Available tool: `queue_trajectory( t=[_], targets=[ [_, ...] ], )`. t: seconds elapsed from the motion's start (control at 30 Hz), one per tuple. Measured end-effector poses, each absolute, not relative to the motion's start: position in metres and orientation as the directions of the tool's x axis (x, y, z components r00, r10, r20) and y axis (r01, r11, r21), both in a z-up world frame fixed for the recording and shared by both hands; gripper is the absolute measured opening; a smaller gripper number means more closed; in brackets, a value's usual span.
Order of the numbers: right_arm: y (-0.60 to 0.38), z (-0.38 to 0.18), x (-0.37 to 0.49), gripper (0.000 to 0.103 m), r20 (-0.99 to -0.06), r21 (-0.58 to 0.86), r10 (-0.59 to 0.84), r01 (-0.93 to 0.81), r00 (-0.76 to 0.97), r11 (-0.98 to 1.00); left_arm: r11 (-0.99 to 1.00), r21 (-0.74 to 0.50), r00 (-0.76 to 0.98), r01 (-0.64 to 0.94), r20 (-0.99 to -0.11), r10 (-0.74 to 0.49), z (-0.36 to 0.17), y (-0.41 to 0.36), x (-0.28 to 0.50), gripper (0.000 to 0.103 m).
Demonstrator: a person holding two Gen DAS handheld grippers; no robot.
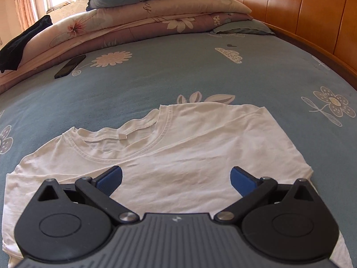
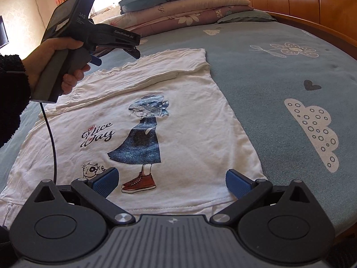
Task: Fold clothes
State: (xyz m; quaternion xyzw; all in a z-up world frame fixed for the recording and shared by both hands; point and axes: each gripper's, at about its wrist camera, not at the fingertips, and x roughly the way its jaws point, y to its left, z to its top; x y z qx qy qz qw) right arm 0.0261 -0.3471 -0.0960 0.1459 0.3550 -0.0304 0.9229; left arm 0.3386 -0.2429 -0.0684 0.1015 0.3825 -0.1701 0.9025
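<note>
Both claws, left (image 1: 176,179) and right (image 2: 171,182), are gaping wide and gripping nothing, hovering over the shirt (image 2: 178,116) lying flat below them on the bed (image 2: 279,84), sides seemingly tucked, main folds remaining.

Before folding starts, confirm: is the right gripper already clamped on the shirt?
No, the right gripper hangs wide open above the white shirt, pinching no cloth.

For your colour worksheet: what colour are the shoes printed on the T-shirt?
Red shoes on the white T-shirt; right wrist view.
</note>
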Motion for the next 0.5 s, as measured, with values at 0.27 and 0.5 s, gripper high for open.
queue_trajectory(
  t=[0.27, 0.5],
  targets=[
    [-0.354, -0.096, 0.025, 0.103, -0.656, 0.293, 0.075, 0.162, 0.751, 0.942, 0.897, 0.088, 0.656, 0.433, -0.714, -0.246, -0.104, -0.25, 0.313, 0.103],
    [-0.355, -0.096, 0.025, 0.103, -0.656, 0.297, 0.077, 0.163, 0.751, 0.941, 0.866, 0.2, 0.728, 0.458, -0.643, -0.236, -0.087, -0.246, 0.289, 0.102]
  ],
)
